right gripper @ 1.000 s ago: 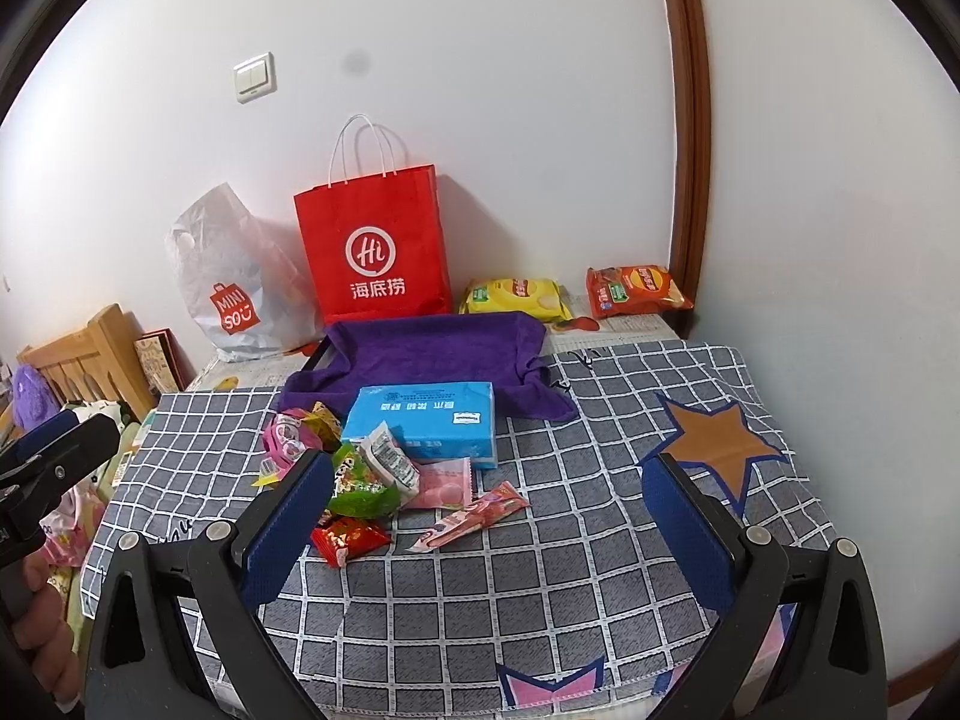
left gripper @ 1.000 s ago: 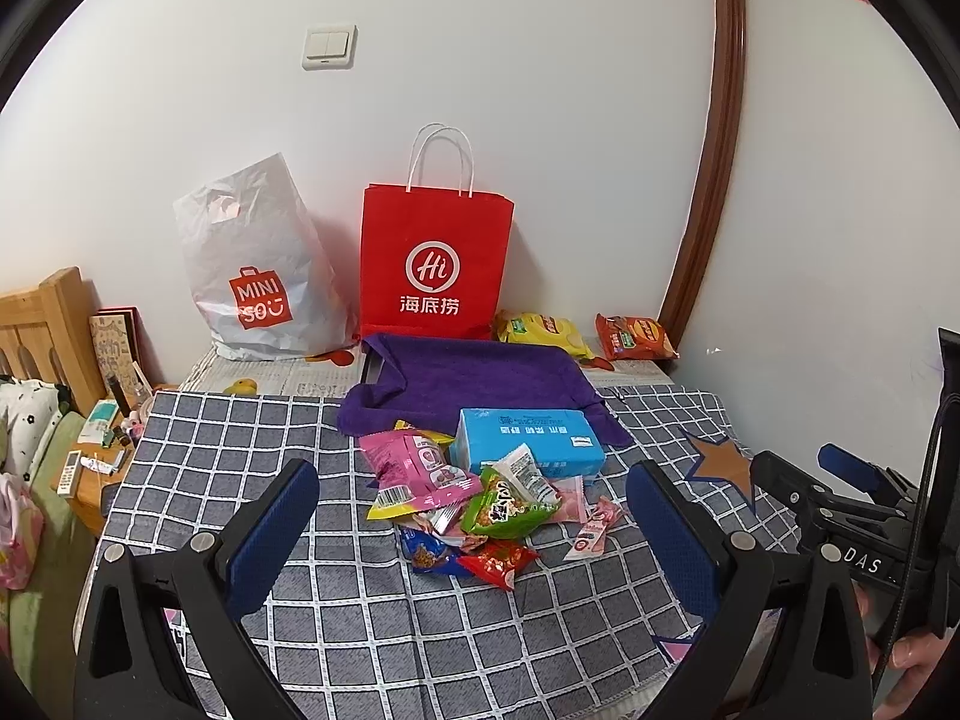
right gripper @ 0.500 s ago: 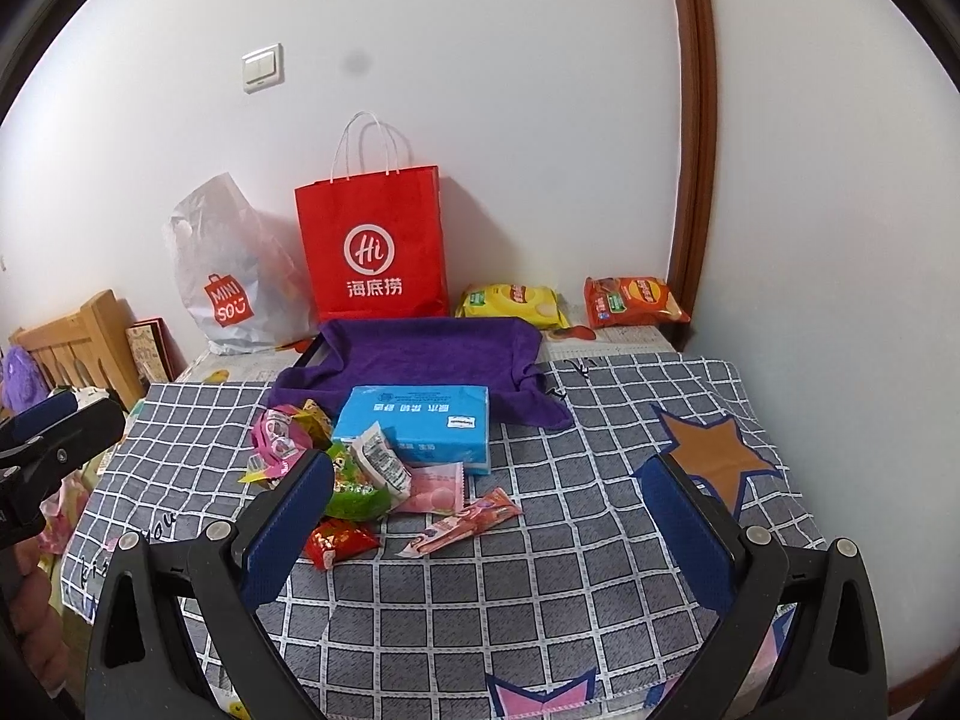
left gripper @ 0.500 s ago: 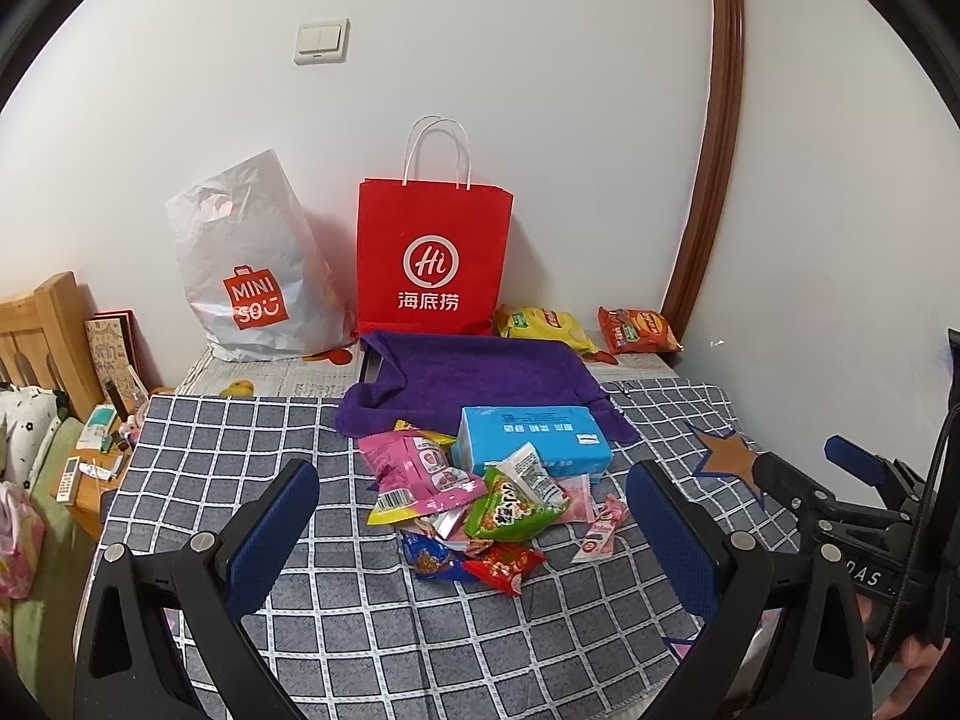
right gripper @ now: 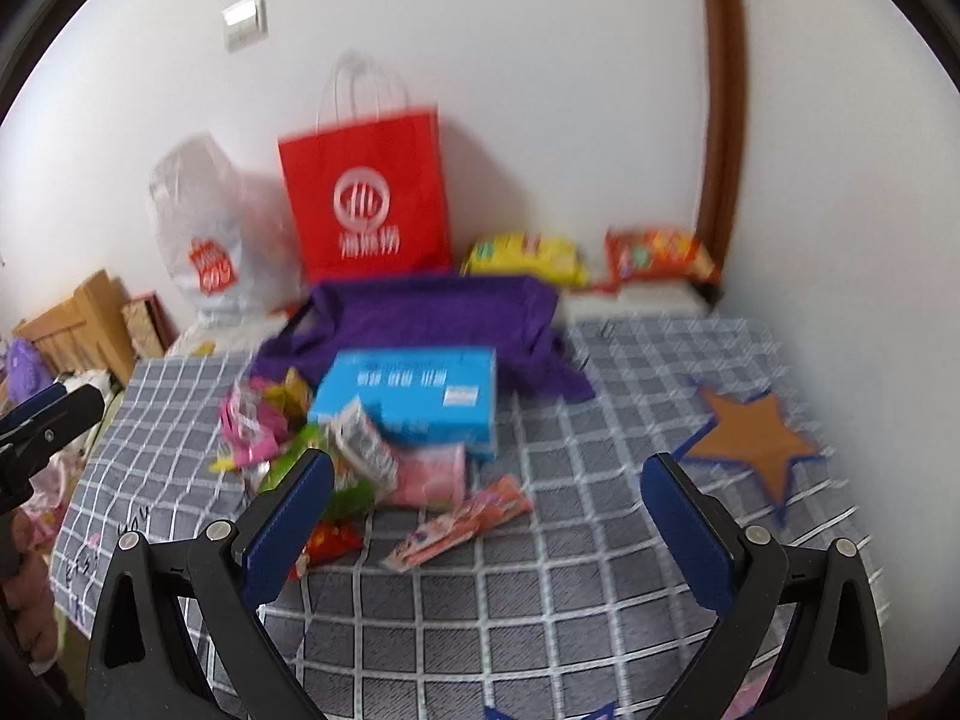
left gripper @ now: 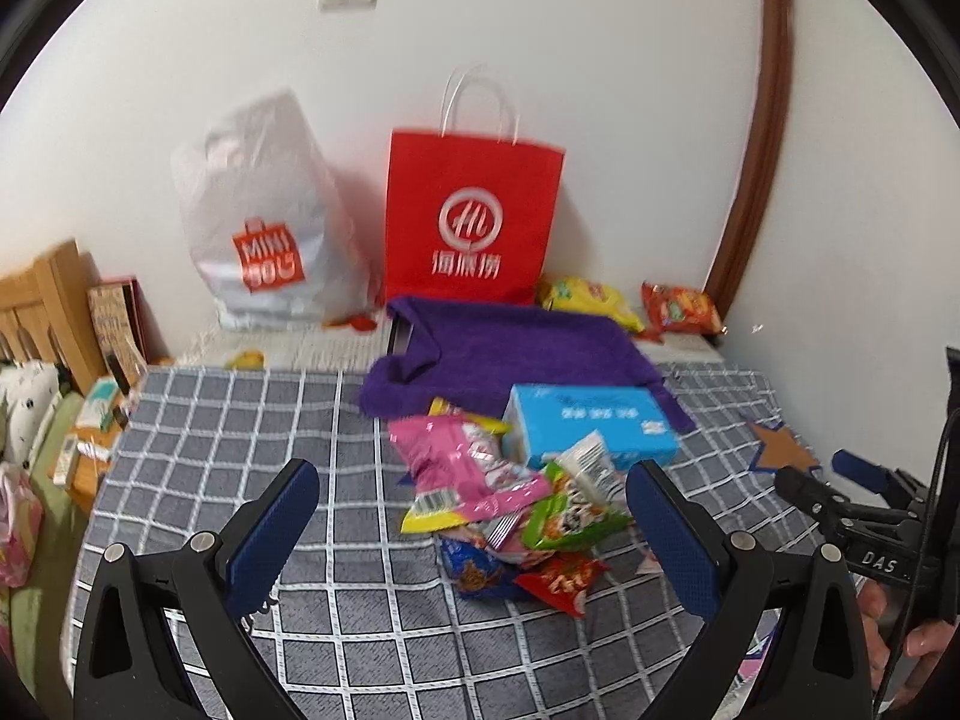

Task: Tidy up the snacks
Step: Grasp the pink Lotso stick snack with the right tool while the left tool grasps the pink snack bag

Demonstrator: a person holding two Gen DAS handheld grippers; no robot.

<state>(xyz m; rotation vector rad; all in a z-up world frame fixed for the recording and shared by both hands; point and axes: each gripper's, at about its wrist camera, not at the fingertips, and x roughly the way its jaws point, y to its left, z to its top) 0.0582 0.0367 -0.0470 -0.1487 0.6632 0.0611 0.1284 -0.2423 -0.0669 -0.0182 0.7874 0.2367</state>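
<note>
Blue-padded fingers stand wide apart on both tools, with nothing between them: the left gripper frames the heap of snacks from above, and the right gripper hangs over the bare checks just to the heap's right, its jaws having just been closing a little though no packet lies in their gap. Neither touches anything, which suits a first approach, one tool for each side of the pile. The snacks lie jumbled near the middle of the grey checked cloth that covers the surface: a pink bag, a green packet, a red one and a dark blue one overlapping, with a long pink stick pack lying loose at the right edge, probably the easiest first pick for the right tool. A light blue box sits just behind the heap, its back edge against a purple towel, which seems laid out as a place to sort onto, though that is a guess. Behind it, against the white wall, stand a red paper bag and a white plastic bag; a yellow packet and an orange packet rest in the corner by a brown door frame. Wooden furniture and clutter crowd the left side. Both views are somewhat blurred.
</note>
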